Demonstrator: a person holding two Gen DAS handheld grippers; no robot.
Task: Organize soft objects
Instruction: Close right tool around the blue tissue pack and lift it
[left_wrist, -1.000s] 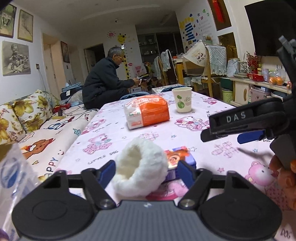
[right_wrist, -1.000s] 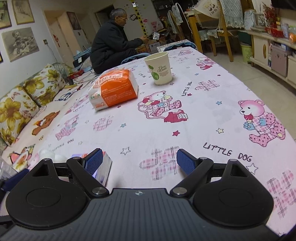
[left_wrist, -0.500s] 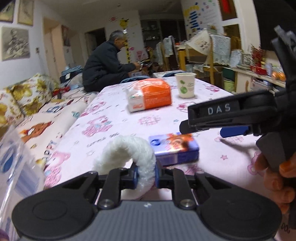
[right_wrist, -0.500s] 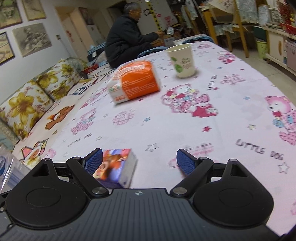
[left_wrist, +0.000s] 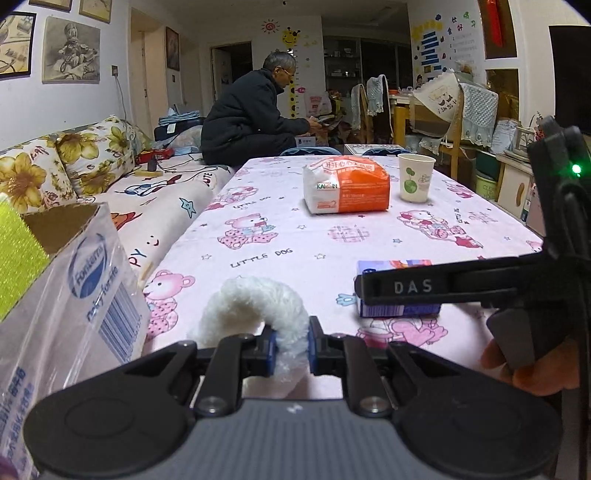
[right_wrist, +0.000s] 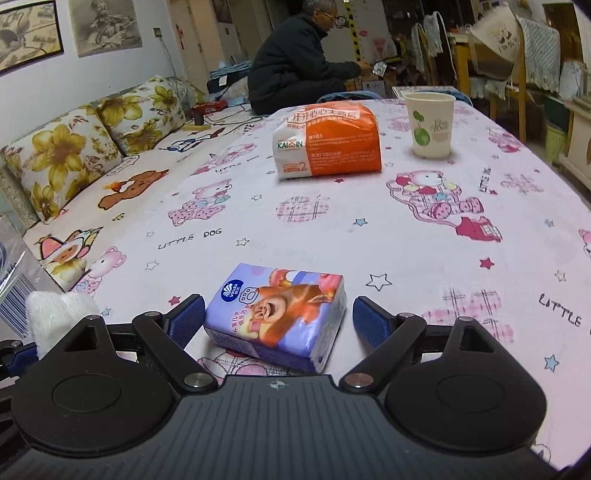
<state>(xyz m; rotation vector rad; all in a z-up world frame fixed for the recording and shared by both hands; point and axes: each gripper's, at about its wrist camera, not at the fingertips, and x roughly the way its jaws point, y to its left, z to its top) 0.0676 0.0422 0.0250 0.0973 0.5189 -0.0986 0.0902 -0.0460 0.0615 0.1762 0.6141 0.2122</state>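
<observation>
Left gripper (left_wrist: 290, 349): matte black plastic frame, ribbed grey-black housing with a small white mark at centre, two round discs at the sides, silver screws at the arm pivots, blue ribbed pads on the jaws. Right gripper (right_wrist: 279, 319): same build, same blue pads and silver screws. From the side it shows white "DAS" lettering and a lit green lamp.

left gripper (left_wrist: 290, 350) now clamped on white fluffy ring (left_wrist: 255, 308), right gripper (right_wrist: 277, 322) moved to straddle tissue pack (right_wrist: 280, 314)
</observation>
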